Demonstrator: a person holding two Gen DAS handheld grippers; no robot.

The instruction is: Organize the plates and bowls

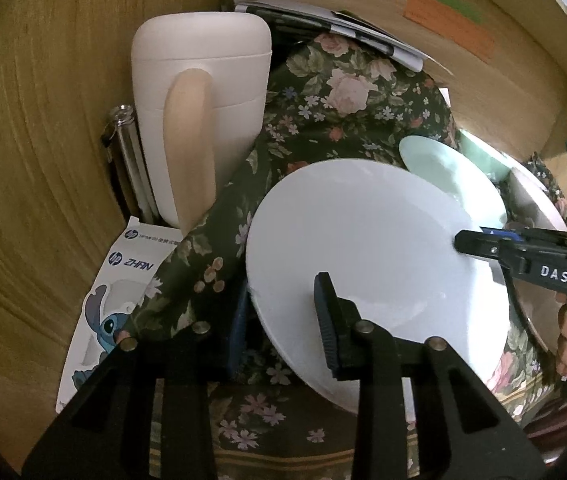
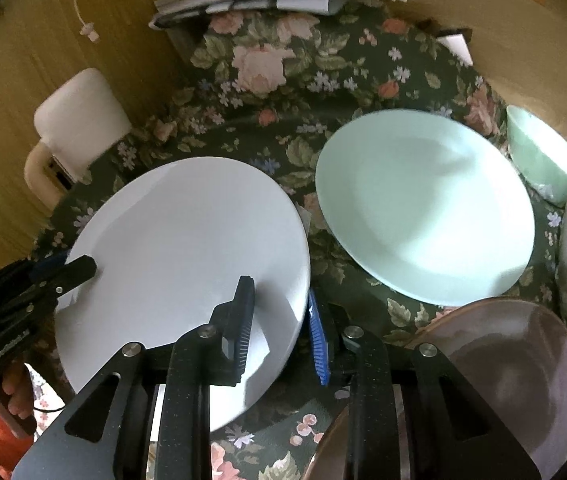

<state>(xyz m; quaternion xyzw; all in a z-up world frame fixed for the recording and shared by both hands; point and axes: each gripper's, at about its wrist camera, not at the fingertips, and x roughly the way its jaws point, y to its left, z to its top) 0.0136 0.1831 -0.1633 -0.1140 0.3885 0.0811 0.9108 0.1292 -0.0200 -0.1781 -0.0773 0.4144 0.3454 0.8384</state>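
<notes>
A white plate (image 2: 187, 264) sits tilted above the floral tablecloth (image 2: 267, 92), one edge lifted. The right gripper (image 2: 279, 328) clamps its near rim, one finger on top and the blue pad beneath; the left gripper (image 1: 283, 320) pinches the opposite rim likewise. Just beside it lies a pale green plate (image 2: 423, 208), with a green bowl (image 2: 543, 156) beyond. To stack well, I judge both grips should hold level and lower the plate gently, centred.
</notes>
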